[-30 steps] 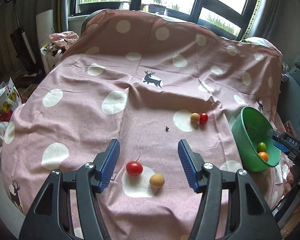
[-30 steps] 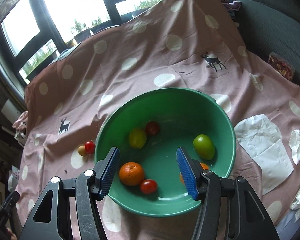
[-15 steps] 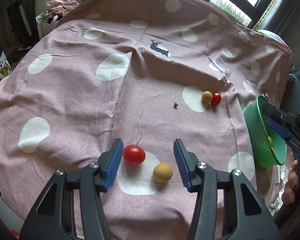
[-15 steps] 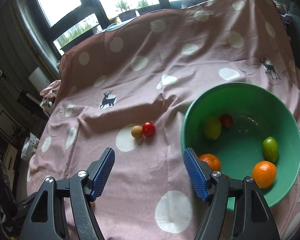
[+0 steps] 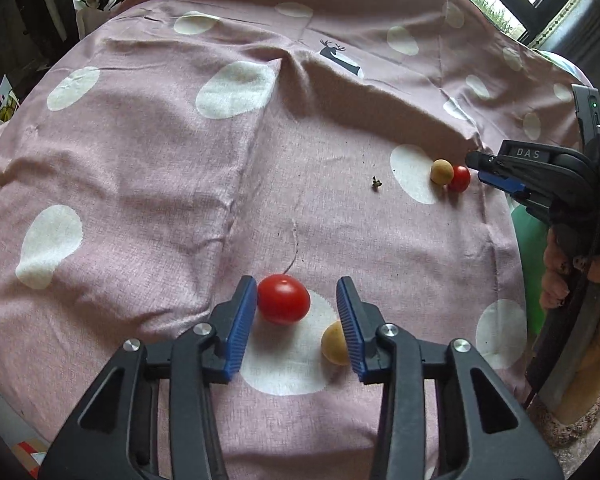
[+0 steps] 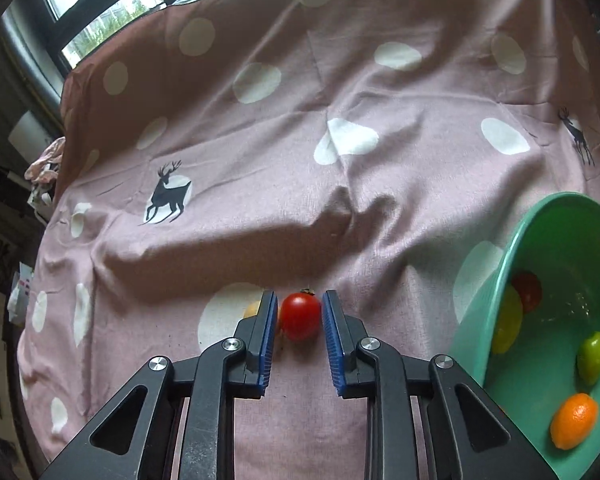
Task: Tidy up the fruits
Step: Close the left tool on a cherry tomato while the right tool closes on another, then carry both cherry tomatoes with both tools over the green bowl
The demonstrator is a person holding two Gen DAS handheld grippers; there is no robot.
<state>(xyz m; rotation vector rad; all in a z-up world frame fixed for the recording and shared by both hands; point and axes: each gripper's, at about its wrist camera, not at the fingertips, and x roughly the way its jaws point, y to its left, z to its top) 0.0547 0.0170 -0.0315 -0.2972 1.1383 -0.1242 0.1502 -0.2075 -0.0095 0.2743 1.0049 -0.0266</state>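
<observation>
right tongs (image 6: 300,304) ("das" (image 5: 528,153)) tight on red tomato (image 6: 300,317); left tongs (image 5: 297,292) closing round second tomato (image 5: 283,299)

- Left wrist view: pink spotted cloth (image 5: 140,168) over the desk lies bare across the whole left half and upper centre; only shallow creases there, wide passage.
- Lower centre: left tool (image 5: 296,312), jaws closing, straddles a red tomato (image 5: 283,299); a tan fruit (image 5: 335,342) sits against the right pad, crowding that side.
- Right middle: second tan fruit (image 5: 441,171) and small red tomato (image 5: 459,178) touching each other; right tool (image 5: 496,172) reaches in from the right edge, blocking it.
- Small dark speck (image 5: 376,183) on the cloth left of that pair.
- Right wrist view: green bowl (image 6: 496,280) fills lower right; cloth above and left is open.
</observation>
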